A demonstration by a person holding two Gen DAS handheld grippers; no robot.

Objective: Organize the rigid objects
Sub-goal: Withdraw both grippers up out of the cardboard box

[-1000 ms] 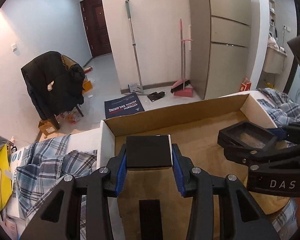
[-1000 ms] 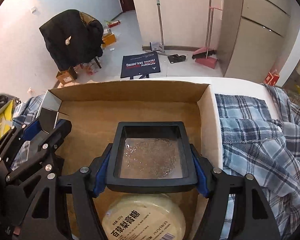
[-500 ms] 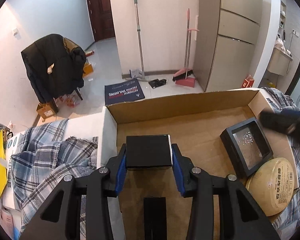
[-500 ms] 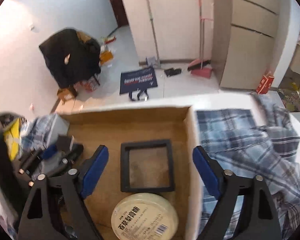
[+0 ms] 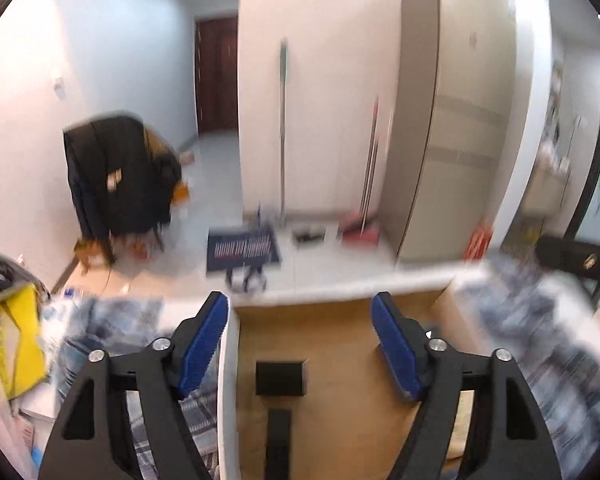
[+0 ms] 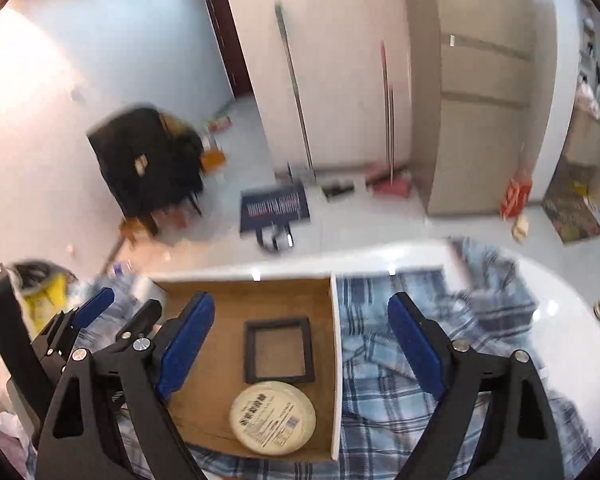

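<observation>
Your left tool (image 5: 300,342) is spreading its jaws, nothing between the blue pads (image 5: 204,342); the small black box (image 5: 281,378) sits free on the floor of the cardboard box (image 5: 340,360), below and clear of the pads. Your right tool (image 6: 300,346) is also opening, pads empty, hanging above the same cardboard box. Under it the black square frame (image 6: 278,350) lies flat on the box floor, and the round cream tin (image 6: 273,418) with a printed label lies just nearer you, its rim touching or nearly touching the frame. The box's right wall borders a blue plaid cloth (image 6: 440,380) spread over the white desk (image 6: 560,320). In the right view the left tool shows at the box's left edge. Farther off, on the room floor: a dark printed bag (image 6: 274,208), a chair draped in a black coat (image 6: 148,164), and a mop and broom leaning on the wall. Both views are motion-blurred.
</observation>
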